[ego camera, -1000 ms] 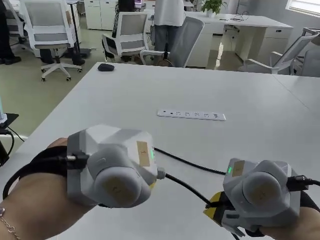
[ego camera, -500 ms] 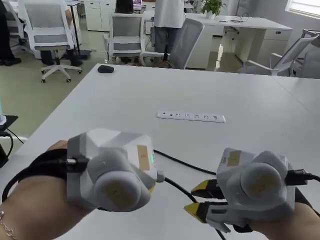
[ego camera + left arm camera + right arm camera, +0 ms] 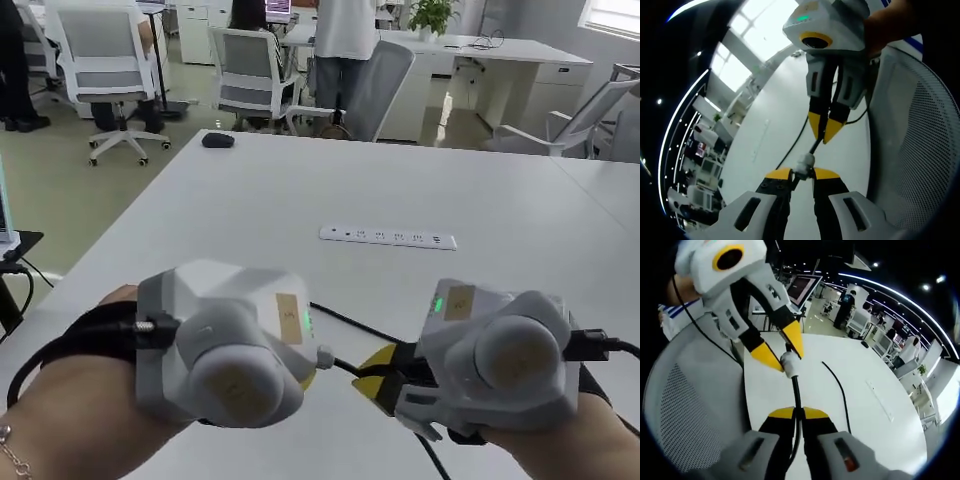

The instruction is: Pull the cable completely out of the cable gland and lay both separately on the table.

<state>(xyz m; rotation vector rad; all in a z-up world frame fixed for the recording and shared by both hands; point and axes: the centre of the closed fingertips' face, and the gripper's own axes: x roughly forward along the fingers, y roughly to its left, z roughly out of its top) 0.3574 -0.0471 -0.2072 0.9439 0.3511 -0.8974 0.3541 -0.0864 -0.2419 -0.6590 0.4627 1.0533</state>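
A small white cable gland sits on a black cable and is held between the yellow tips of my left gripper, which is shut on it. In the right gripper view the gland hangs just beyond my right gripper, which is shut on the cable a short way from it. In the head view the two grippers face each other low over the white table. The gland is between the left gripper and the right gripper. The cable's free length trails on the table.
A white power strip lies mid-table and a black mouse lies at the far left edge. Office chairs and a standing person are beyond the table. A mesh chair back is close behind the grippers.
My right gripper has moved left along the cable toward the left gripper, and its jaws, apart half a second ago, are now shut on the cable near the gland. The left gripper has barely moved.
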